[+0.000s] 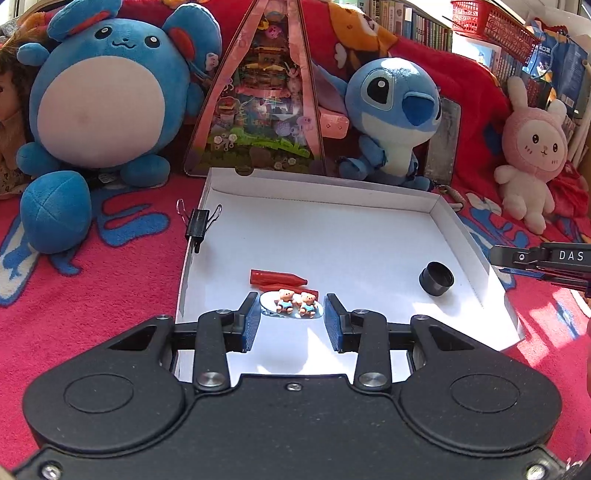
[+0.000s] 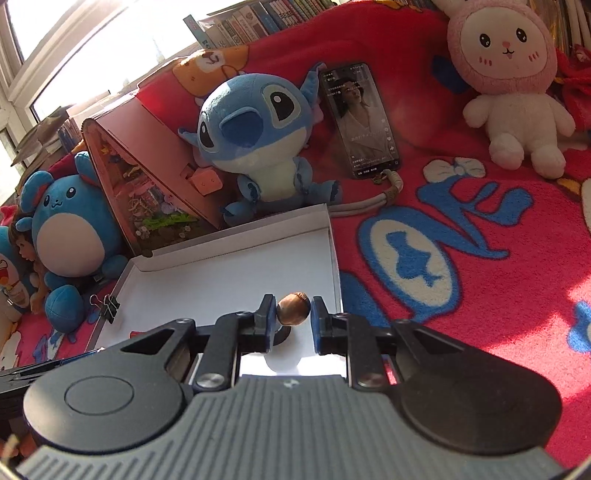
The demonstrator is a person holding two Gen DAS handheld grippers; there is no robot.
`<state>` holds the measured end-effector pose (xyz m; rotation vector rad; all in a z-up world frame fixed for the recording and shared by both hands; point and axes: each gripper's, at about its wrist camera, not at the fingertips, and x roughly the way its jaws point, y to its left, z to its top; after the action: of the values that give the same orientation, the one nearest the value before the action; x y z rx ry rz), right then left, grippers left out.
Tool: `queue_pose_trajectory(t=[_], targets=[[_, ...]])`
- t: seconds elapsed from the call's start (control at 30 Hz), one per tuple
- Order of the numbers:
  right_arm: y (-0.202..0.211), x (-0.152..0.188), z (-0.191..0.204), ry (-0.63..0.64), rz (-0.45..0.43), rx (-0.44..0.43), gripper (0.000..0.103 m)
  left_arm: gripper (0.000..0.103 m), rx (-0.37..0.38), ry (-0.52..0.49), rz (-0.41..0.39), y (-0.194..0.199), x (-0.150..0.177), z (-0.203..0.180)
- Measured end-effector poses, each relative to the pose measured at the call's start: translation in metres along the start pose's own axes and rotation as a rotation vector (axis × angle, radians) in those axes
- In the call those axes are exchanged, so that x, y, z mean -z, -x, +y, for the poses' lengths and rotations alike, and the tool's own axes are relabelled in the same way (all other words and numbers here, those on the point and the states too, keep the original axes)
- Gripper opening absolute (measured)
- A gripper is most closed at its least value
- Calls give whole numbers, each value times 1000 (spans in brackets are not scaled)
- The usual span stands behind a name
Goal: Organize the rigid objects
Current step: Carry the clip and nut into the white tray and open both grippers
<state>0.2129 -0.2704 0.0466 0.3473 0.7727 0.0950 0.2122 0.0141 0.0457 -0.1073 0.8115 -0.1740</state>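
A shallow white cardboard tray [image 1: 369,192] lies on a red blanket. My left gripper [image 1: 291,297] hovers over the tray's near edge, shut on a small clear oval plaque with two bear figures [image 1: 295,305]. Just beyond it in the tray lie a red bottle-shaped toy [image 1: 277,277] and a black cylindrical cap [image 1: 436,277]. A black binder clip [image 1: 199,223] is clamped on the tray's left wall. My right gripper [image 2: 293,301] is shut on a brown acorn-like nut [image 2: 293,311] above the tray's near right corner [image 2: 334,258]. It also shows as a black finger [image 1: 543,260] at the right edge of the left wrist view.
Plush toys ring the tray: a round blue one [image 1: 103,92], a blue alien [image 1: 391,110] and a pink rabbit [image 1: 532,155]. A triangular pink dollhouse [image 1: 258,103] stands behind the tray. A phone [image 2: 360,118] leans beside the alien. Books and a red basket [image 1: 491,26] line the back.
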Motion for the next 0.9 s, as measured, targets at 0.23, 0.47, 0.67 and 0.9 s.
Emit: queue_pose_trajectory(t=[0.23, 0.47, 0.67, 0.9], targets=[[-45, -13, 8, 20, 56, 57, 24, 35, -28, -1, 27, -17, -3, 0], [-68, -19, 19, 68, 85, 96, 24, 35, -46, -5, 37, -28, -2, 0], [-82, -20, 23, 94, 108, 119, 24, 35, -66, -22, 27, -34, 1, -1], [-86, -20, 24, 101, 119, 121, 24, 35, -85, -46, 10, -36, 2, -3]])
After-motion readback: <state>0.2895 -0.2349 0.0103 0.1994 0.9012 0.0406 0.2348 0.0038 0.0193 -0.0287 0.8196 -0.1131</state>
